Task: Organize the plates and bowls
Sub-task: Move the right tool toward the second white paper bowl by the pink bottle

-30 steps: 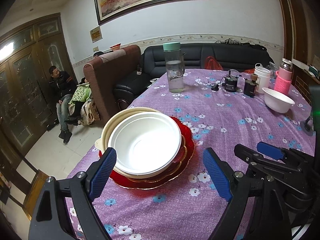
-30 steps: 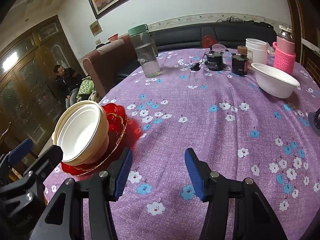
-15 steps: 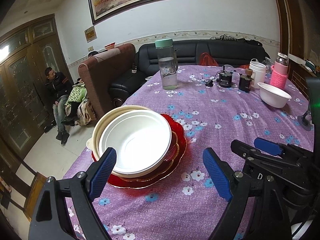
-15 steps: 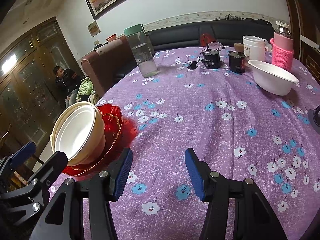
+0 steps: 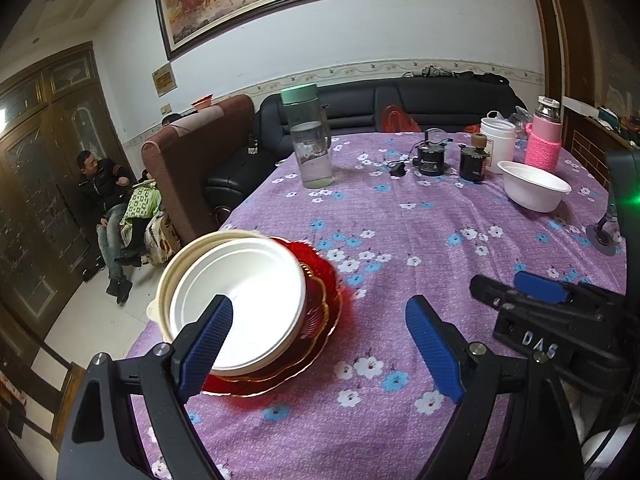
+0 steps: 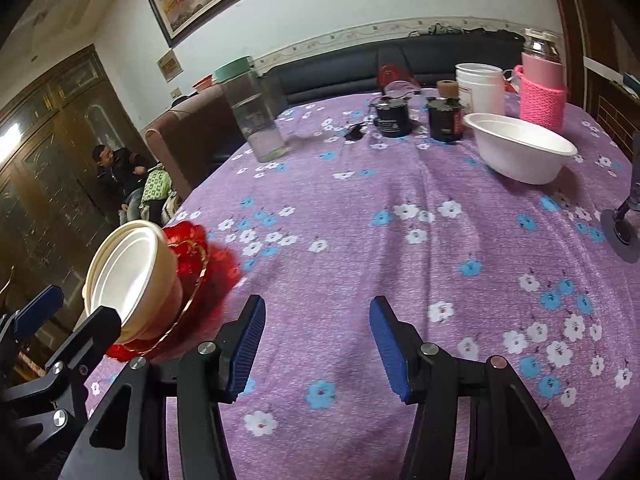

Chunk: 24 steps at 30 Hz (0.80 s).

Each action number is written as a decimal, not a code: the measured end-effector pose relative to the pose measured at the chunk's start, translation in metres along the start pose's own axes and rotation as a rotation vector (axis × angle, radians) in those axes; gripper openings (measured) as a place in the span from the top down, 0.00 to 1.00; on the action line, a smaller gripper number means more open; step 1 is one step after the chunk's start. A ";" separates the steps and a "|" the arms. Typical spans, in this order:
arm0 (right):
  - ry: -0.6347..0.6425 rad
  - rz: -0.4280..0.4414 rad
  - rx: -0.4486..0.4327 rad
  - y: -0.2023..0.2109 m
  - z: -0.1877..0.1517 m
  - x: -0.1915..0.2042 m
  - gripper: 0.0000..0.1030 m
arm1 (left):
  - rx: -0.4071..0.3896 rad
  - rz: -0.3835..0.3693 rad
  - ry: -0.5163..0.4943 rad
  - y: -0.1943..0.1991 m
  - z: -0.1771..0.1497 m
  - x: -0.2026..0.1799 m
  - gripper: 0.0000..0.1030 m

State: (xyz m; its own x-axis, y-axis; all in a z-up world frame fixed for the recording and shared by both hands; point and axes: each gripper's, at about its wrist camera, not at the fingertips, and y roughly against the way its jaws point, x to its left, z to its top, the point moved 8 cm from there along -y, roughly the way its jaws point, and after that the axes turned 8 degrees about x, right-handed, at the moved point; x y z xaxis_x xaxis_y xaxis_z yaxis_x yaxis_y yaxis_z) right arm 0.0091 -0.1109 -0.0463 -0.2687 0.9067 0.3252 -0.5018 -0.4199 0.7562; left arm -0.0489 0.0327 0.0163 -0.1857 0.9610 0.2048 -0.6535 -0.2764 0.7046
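Two nested white bowls [image 5: 240, 296] sit on stacked red plates [image 5: 320, 320] near the table's left edge; the stack also shows in the right wrist view [image 6: 132, 280]. A lone white bowl [image 5: 534, 190] stands at the far right, also in the right wrist view [image 6: 520, 148]. My left gripper [image 5: 316, 344] is open and empty above the cloth, its left finger [image 5: 204, 344] in front of the stacked bowls. My right gripper [image 6: 316, 348] is open and empty over bare cloth, to the right of the stack.
A purple flowered cloth [image 5: 400, 232] covers the table. At the back stand a water bottle [image 5: 310, 148], two dark jars [image 5: 430, 158], a white tub [image 5: 498, 140] and a pink-sleeved flask [image 5: 544, 144]. A stand base [image 6: 622, 232] sits at the right edge. A person [image 5: 104, 196] sits left.
Both grippers have drawn back and lifted a little; the bowl-and-plate stack has slid lower and left in both views. Both stay open. Nothing on the table moved.
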 end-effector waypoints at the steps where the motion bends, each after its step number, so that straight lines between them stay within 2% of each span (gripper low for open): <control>1: -0.007 -0.004 -0.003 0.001 0.002 -0.004 0.43 | 0.001 -0.003 -0.007 -0.001 0.002 -0.003 0.15; 7: -0.092 -0.042 -0.028 0.012 0.017 -0.052 0.43 | 0.004 -0.032 -0.040 -0.009 0.013 -0.025 0.15; 12: -0.175 -0.089 -0.067 0.025 0.033 -0.096 0.43 | 0.037 -0.135 -0.061 -0.016 0.033 -0.046 0.15; 17: -0.283 -0.164 -0.132 0.041 0.057 -0.150 0.43 | 0.082 -0.260 -0.046 -0.025 0.073 -0.066 0.15; 20: -0.360 -0.206 -0.168 0.043 0.073 -0.181 0.43 | 0.095 -0.292 -0.041 -0.035 0.100 -0.080 0.15; 24: -0.469 -0.208 -0.177 0.034 0.092 -0.211 0.43 | 0.131 -0.352 -0.043 -0.055 0.130 -0.106 0.15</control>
State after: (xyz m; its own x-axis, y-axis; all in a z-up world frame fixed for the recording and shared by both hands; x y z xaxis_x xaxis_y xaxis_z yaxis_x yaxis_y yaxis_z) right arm 0.1244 -0.3125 -0.0370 0.2263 0.8749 0.4281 -0.6473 -0.1933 0.7373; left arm 0.1021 -0.0543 0.0438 0.0658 0.9971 -0.0389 -0.5718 0.0696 0.8174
